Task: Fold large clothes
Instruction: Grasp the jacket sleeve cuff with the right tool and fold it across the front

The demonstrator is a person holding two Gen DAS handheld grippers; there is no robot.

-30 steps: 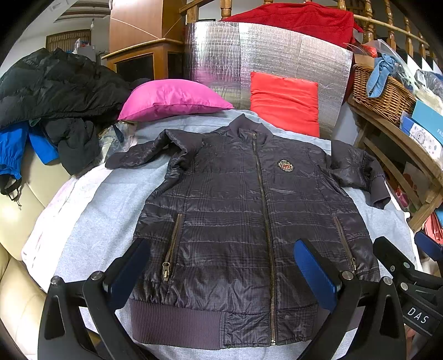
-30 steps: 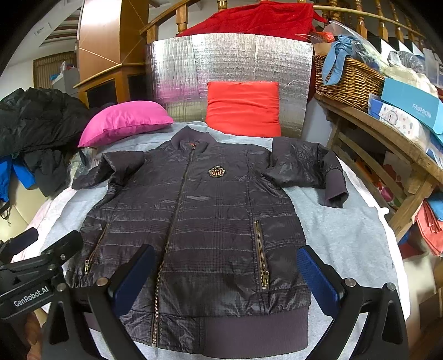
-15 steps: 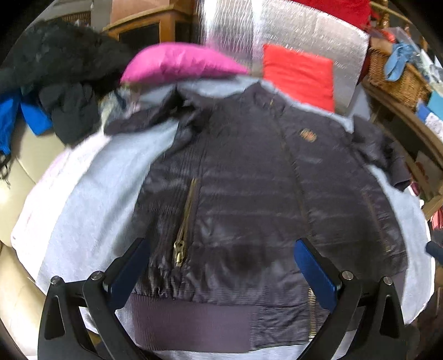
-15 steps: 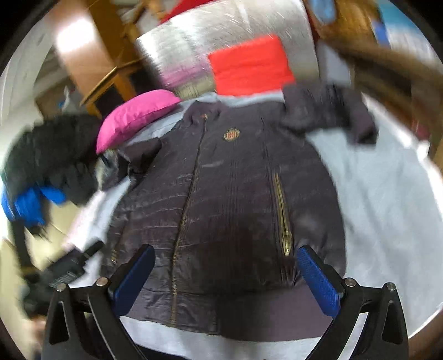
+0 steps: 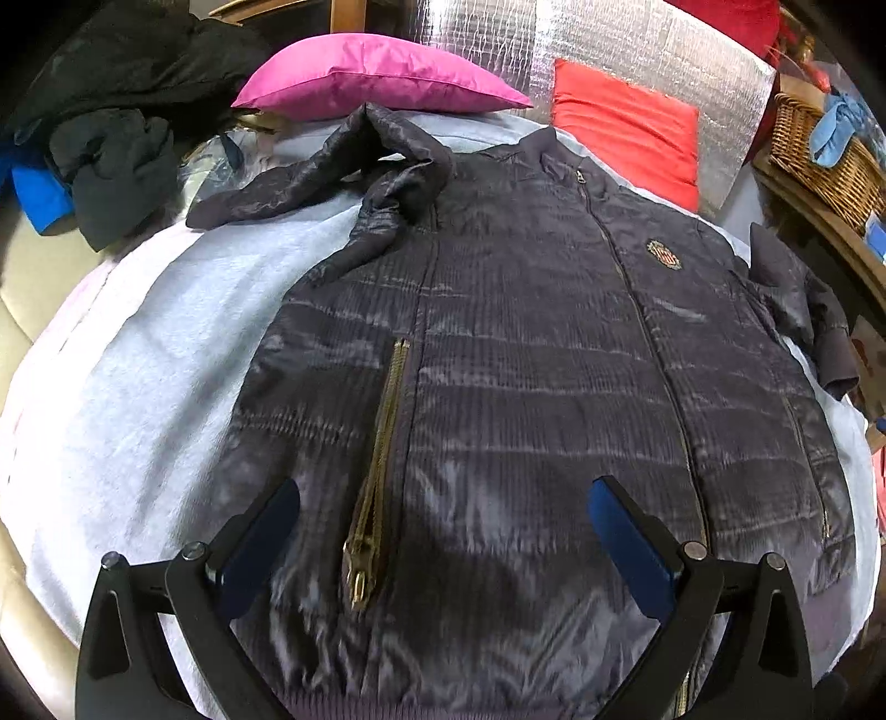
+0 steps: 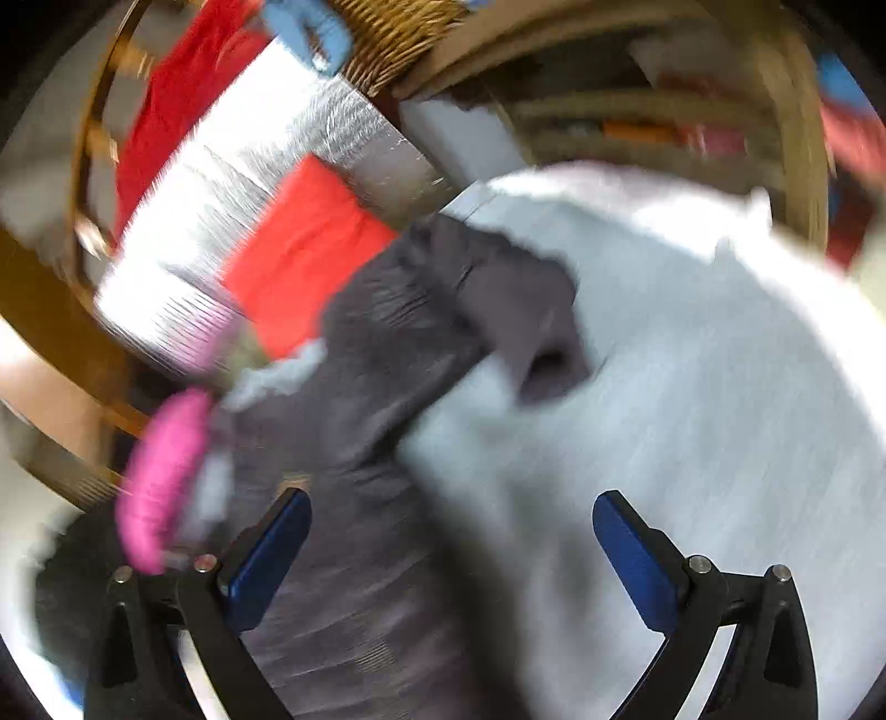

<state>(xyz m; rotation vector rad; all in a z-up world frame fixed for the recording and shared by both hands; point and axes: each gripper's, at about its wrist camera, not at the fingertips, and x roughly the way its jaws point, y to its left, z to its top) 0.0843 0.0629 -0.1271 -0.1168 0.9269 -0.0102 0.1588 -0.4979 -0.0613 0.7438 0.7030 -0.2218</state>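
Observation:
A dark quilted jacket (image 5: pixel 526 387) lies front-up and zipped on a pale grey blanket (image 5: pixel 138 360), collar at the far end. Its left sleeve (image 5: pixel 310 171) is bent near the pink pillow. My left gripper (image 5: pixel 443 531) is open and empty, low over the jacket's lower left front by the pocket zipper (image 5: pixel 382 437). The right wrist view is blurred and tilted. There my right gripper (image 6: pixel 451 548) is open and empty over the jacket's right edge, with the right sleeve and cuff (image 6: pixel 520 310) ahead of it on the blanket (image 6: pixel 720 415).
A pink pillow (image 5: pixel 376 77) and a red cushion (image 5: pixel 626 133) lean at the far end against a silver foil panel (image 5: pixel 609 50). Dark clothes (image 5: pixel 122 111) are piled at the far left. A wicker basket (image 5: pixel 825 160) sits on a wooden shelf at the right.
My left gripper has moved forward and lower over the jacket's left front. My right gripper has swung right and tilted toward the right sleeve, blurring its view. Both stay open.

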